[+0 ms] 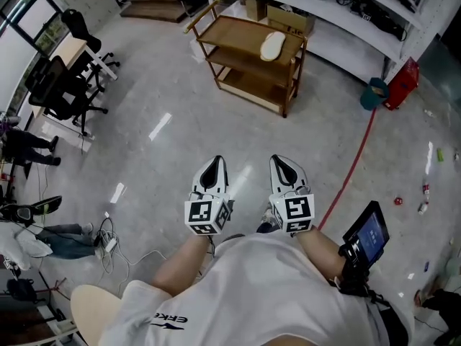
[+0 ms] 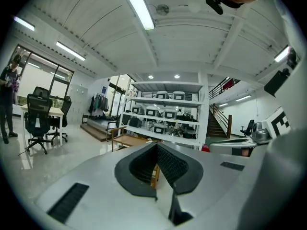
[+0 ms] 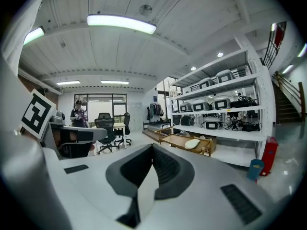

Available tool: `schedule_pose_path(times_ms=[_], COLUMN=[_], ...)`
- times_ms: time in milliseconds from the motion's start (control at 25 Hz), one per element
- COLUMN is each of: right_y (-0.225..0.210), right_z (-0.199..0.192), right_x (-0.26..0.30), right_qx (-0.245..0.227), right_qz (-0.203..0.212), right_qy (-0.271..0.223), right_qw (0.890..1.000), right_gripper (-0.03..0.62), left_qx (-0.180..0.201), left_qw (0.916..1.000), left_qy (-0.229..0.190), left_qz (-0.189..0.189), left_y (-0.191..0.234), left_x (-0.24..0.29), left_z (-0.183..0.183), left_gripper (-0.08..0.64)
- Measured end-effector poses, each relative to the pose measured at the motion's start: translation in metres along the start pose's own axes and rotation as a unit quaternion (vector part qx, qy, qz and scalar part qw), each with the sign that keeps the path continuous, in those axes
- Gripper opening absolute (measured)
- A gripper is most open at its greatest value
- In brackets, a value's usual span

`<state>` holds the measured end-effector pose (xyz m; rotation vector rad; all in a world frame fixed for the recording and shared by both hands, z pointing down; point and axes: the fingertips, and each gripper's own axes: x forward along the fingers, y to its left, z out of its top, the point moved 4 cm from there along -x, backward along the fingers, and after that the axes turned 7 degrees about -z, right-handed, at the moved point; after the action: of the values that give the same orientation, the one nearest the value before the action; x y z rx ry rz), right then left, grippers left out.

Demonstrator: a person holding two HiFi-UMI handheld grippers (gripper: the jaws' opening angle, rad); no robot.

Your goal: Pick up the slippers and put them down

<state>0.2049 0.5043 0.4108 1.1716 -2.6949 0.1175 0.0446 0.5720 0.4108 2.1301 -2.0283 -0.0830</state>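
Note:
One cream slipper (image 1: 272, 45) lies on the top shelf of a wooden cart (image 1: 238, 33) across the floor; the right gripper view shows that slipper (image 3: 192, 143) on the cart (image 3: 173, 141) far ahead. No second slipper shows. My left gripper (image 1: 214, 166) and right gripper (image 1: 282, 163) are side by side over bare floor, well short of the cart, both pointing toward it. The left gripper (image 2: 157, 145) has its jaws closed together with nothing between them. The right gripper (image 3: 152, 147) is likewise shut and empty. In the left gripper view the cart (image 2: 125, 140) is small and distant.
White shelving (image 1: 346, 9) with equipment runs behind the cart. A teal bin (image 1: 374, 94), a red container (image 1: 402, 83) and a red cable (image 1: 353, 166) lie to the right. Office chairs (image 1: 61, 92) and a desk stand at the left, cables and bags (image 1: 65, 236) near my feet.

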Motion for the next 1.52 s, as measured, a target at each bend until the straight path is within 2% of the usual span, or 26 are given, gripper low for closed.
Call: schedule_pose_path(times_ms=[280,520,680,1000,1320,1520], right_y=[-0.044,-0.066,-0.076,-0.089,-0.082,-0.086], right_z=[0.003,0.006,0.014,0.041,0.060,0.064], right_x=[0.034,0.069,0.107,0.196,0.279,0.311], right_qx=[0.021,0.029,0.022,0.008,0.013,0.015], right_qz=[-0.007,-0.025,-0.040,-0.088,-0.136,-0.153], right_qy=[0.001,0.002,0.007,0.012,0.014,0.026], right_qw=[1.000,0.999,0.999,0.996,0.991,0.988], right_gripper=[0.005,0.005,0.005,0.005,0.005,0.005], left_qx=[0.004,0.011,0.009,0.002,0.001,-0.013], left_qw=[0.9999,0.9994,0.9989,0.9941,0.9894,0.9861], left_qy=[0.009,0.011,0.018,0.019,0.020,0.047], left_qz=[-0.013,-0.031,-0.042,-0.107,-0.144,-0.159], left_y=[-0.007,0.009,0.034,0.090,0.162,0.182], left_x=[0.063,0.113,0.156,0.241,0.307,0.342], left_z=[0.009,0.015,0.021,0.042,0.057,0.052], left_gripper=[0.003,0.003,0.003,0.003,0.003,0.003])
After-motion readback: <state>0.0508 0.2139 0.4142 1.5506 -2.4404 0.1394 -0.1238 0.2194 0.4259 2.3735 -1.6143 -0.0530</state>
